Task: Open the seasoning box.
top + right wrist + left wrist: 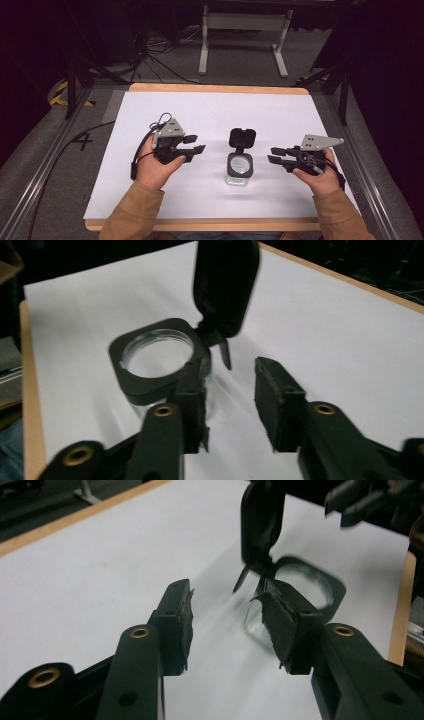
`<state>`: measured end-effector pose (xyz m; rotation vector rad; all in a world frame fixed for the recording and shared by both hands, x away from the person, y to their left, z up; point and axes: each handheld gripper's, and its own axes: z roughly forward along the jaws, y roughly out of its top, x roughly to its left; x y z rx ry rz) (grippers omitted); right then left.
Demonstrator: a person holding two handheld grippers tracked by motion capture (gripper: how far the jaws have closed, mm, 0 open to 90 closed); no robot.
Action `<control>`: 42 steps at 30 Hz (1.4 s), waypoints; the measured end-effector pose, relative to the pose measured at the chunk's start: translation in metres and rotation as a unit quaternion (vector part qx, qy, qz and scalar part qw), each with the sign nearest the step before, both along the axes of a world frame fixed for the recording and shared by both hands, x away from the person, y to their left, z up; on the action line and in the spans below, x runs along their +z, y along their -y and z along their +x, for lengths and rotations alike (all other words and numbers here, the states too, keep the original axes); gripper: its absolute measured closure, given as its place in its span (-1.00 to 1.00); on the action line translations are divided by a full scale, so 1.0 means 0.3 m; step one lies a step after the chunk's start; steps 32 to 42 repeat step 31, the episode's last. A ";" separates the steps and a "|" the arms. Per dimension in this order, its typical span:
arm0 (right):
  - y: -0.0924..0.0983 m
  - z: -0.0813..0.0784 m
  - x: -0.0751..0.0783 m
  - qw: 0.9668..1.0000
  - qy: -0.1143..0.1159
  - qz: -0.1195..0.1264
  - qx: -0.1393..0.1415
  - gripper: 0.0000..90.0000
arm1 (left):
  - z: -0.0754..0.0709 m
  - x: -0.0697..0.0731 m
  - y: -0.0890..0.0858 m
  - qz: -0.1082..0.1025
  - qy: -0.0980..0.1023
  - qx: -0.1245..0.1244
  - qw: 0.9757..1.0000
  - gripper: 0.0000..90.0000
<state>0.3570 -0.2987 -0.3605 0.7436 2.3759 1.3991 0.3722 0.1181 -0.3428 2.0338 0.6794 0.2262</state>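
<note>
Between tools, clear jar [240, 169], lid [242, 137] open

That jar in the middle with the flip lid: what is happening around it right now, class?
A person holds a gripper in each hand over the white table. The clear jar stands between them, its black hinged lid flipped open. The left gripper and right gripper both sit open, pointing inward at the jar from either side. Neither touches it.

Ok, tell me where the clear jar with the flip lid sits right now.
In the high view the jar stands on the white table near its middle, lid hinged open, between the left gripper and the right gripper, touching neither.
</note>
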 end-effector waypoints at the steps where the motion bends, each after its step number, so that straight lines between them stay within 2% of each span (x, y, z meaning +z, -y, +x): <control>1: 0.007 0.005 -0.002 1.000 -0.004 -0.007 -0.006 0.35 | -0.003 -0.016 -0.024 0.011 -0.008 0.001 1.000 0.18; 3: 0.026 0.014 -0.010 0.999 -0.013 -0.031 -0.026 0.28 | -0.006 -0.042 -0.055 0.026 -0.023 0.009 0.999 0.15; 5: 0.042 0.022 -0.022 0.998 -0.021 -0.052 -0.041 0.23 | 0.000 -0.068 -0.083 0.052 -0.037 0.021 0.998 0.12; 8: 0.079 0.036 -0.055 0.995 -0.039 -0.065 -0.061 0.16 | 0.012 -0.105 -0.100 0.086 -0.043 0.034 0.995 0.06; 11: 0.096 0.044 -0.073 0.994 -0.042 -0.071 -0.073 0.15 | 0.020 -0.132 -0.107 0.091 -0.043 0.034 0.994 0.03; 14: 0.132 0.062 -0.115 0.991 -0.058 -0.076 -0.092 0.13 | 0.023 -0.180 -0.116 0.102 -0.049 0.037 0.993 0.03; 17: 0.153 0.073 -0.148 0.989 -0.073 -0.078 -0.104 0.12 | 0.028 -0.218 -0.121 0.103 -0.064 0.037 0.992 0.01; 21: 0.170 0.085 -0.186 0.986 -0.087 -0.085 -0.117 0.12 | 0.043 -0.259 -0.119 0.126 -0.085 0.038 0.988 -0.05; 22: 0.172 0.088 -0.193 0.985 -0.089 -0.088 -0.119 0.12 | 0.047 -0.266 -0.120 0.130 -0.085 0.038 0.987 -0.05; 23: 0.172 0.089 -0.198 0.985 -0.087 -0.090 -0.121 0.12 | 0.047 -0.266 -0.120 0.130 -0.085 0.038 0.987 -0.04; 24: 0.172 0.089 -0.198 0.985 -0.087 -0.090 -0.121 0.12 | 0.049 -0.272 -0.119 0.124 -0.083 0.038 0.988 -0.04; 25: 0.169 0.090 -0.205 0.984 -0.090 -0.095 -0.123 0.11 | 0.053 -0.278 -0.121 0.105 -0.077 0.039 0.991 -0.02; 26: 0.164 0.091 -0.209 0.984 -0.091 -0.095 -0.122 0.11 | 0.059 -0.281 -0.125 0.089 -0.082 0.036 0.992 -0.02; 27: 0.158 0.092 -0.213 0.984 -0.091 -0.093 -0.122 0.08 | 0.064 -0.286 -0.129 0.075 -0.093 0.036 0.992 -0.03; 30: 0.147 0.090 -0.220 0.983 -0.089 -0.102 -0.121 0.08 | 0.074 -0.291 -0.137 0.087 -0.092 0.055 0.990 -0.05; 31: 0.147 0.089 -0.222 0.984 -0.086 -0.103 -0.121 0.08 | 0.076 -0.292 -0.139 0.084 -0.091 0.057 0.991 -0.05; 42: 0.147 0.089 -0.222 0.984 -0.086 -0.103 -0.121 0.08 | 0.076 -0.292 -0.139 0.084 -0.091 0.057 0.991 -0.05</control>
